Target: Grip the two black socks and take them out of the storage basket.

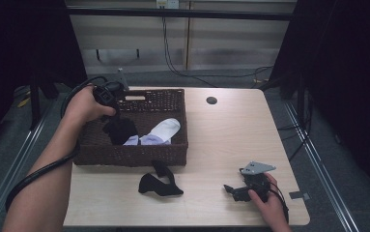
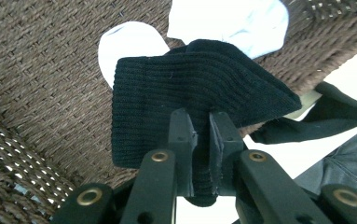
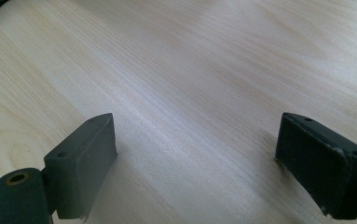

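A black ribbed sock (image 2: 185,88) hangs over the inside of a brown wicker basket (image 1: 95,149), pinched between the jaws of my left gripper (image 2: 203,122), which is shut on it. In the high view that gripper (image 1: 116,115) is above the basket's left half with the sock (image 1: 120,129) dangling from it. White socks (image 1: 161,131) lie in the basket (image 2: 36,79); they show as white socks (image 2: 232,18) past the held one. A second black sock (image 1: 158,182) lies on the table in front of the basket. My right gripper (image 1: 230,189) rests low on the table at front right, open (image 3: 195,149) and holding nothing.
The light wooden table (image 1: 231,135) has a round cable hole (image 1: 211,100) at the back. Dark curtains flank both sides, and cables hang on the wall behind. A small grey tag (image 1: 299,195) lies near the table's right front edge.
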{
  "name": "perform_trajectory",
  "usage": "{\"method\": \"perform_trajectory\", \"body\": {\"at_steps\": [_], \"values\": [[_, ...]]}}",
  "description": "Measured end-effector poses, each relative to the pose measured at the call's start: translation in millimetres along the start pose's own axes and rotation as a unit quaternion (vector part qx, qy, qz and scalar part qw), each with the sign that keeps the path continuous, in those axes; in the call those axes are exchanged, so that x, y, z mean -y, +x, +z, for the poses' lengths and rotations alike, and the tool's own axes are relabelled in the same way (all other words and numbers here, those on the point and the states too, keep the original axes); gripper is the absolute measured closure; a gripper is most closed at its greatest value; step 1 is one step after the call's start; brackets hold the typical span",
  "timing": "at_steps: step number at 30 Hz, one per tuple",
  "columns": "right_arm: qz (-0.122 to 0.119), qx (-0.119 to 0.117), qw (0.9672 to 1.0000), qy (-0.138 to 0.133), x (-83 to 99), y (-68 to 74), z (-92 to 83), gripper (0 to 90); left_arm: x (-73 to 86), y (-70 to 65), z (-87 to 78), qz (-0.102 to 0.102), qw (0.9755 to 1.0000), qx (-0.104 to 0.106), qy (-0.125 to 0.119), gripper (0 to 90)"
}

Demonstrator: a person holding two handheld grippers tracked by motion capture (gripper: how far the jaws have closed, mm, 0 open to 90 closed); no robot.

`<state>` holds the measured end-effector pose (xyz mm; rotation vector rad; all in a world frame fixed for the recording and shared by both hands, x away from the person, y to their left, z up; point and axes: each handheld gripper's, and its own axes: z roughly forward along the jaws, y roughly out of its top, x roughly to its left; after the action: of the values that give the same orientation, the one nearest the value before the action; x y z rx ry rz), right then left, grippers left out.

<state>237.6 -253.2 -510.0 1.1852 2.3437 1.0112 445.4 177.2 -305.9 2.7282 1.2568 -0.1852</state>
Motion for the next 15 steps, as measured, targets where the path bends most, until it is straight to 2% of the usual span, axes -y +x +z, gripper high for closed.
{"method": "perform_trajectory", "body": {"at_steps": [15], "values": [[0.000,0.000,1.0000,0.000,0.0,0.0,0.0,11.5,-0.5,-21.5,-38.5,0.027,0.9995,0.003,-0.019,80.9]]}}
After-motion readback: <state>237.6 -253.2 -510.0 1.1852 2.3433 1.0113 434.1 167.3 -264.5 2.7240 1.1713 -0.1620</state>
